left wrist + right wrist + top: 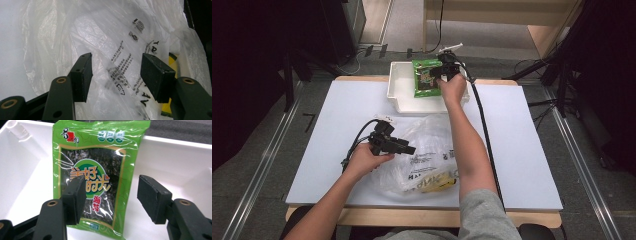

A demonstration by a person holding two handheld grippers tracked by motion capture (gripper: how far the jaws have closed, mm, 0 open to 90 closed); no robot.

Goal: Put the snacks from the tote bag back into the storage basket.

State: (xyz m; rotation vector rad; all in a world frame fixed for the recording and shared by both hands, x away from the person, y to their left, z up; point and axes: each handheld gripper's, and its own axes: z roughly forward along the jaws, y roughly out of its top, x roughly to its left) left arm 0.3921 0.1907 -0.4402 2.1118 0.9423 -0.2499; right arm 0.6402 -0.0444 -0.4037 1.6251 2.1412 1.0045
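Work in hand: the right hand-held gripper reaches into the white tray at the far edge of the tabletop for the green seaweed snack packet.
Packet's place: it leans against the tray's far wall, its lower edge on the tray floor.
Right hand-held gripper: jaws spread, one pad in front of the packet's face, nothing pinched yet.
Left hand-held gripper: jaws spread above the clear plastic bag, which lies crumpled near the tabletop's near edge; it grips no film.
Risk, grasp: the packet is glossy and flat; pads closing on its face rather than an edge would likely skid off.
Risk, tipping: a nudge could knock it flat on the tray floor, harder to pick.
Risk, bag: with the film unheld, the mouth may stay collapsed.
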